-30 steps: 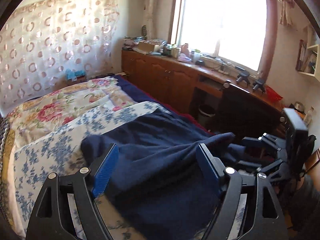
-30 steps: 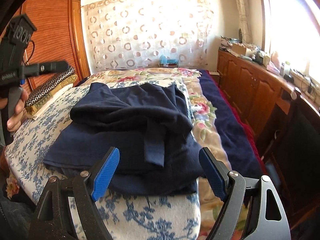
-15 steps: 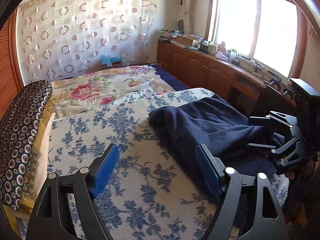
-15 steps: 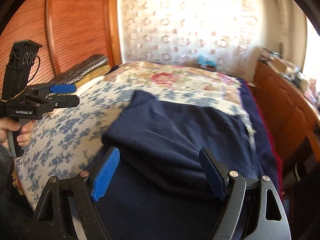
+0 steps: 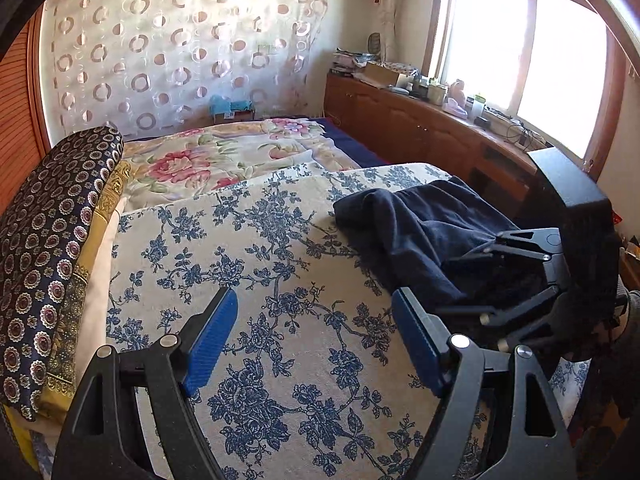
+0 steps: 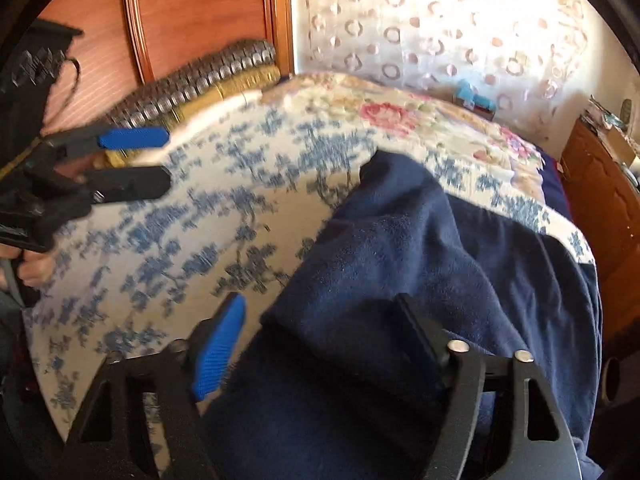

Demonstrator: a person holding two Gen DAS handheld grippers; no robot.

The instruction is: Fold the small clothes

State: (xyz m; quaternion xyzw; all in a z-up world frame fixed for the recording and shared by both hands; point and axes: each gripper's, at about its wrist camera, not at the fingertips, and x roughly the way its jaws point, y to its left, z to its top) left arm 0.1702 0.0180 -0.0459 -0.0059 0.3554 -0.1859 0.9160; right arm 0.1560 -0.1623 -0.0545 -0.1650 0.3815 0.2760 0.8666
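Motion blur smears floral blanket (image 6: 168, 248); navy garment (image 6: 400, 280) hides right tool's (image 6: 320, 336) finger.

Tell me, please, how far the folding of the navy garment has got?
Done: nothing looks neatly folded; the navy garment lies bunched on the blue floral cover. In hand: the right gripper is open, its fingers straddling the cloth, while the left gripper hangs open above bare cover. Left: flattening and every fold.

One navy garment (image 5: 416, 224), two grippers, left (image 5: 316, 340) and right (image 6: 320, 340), each with two blue-padded fingers, one blue-floral cover (image 5: 256, 264), one rose-print quilt (image 5: 208, 160), one patterned cushion (image 5: 44, 240), one circle-print curtain (image 5: 172, 52), one window (image 5: 532, 52), one wooden cabinet run (image 5: 408, 128)
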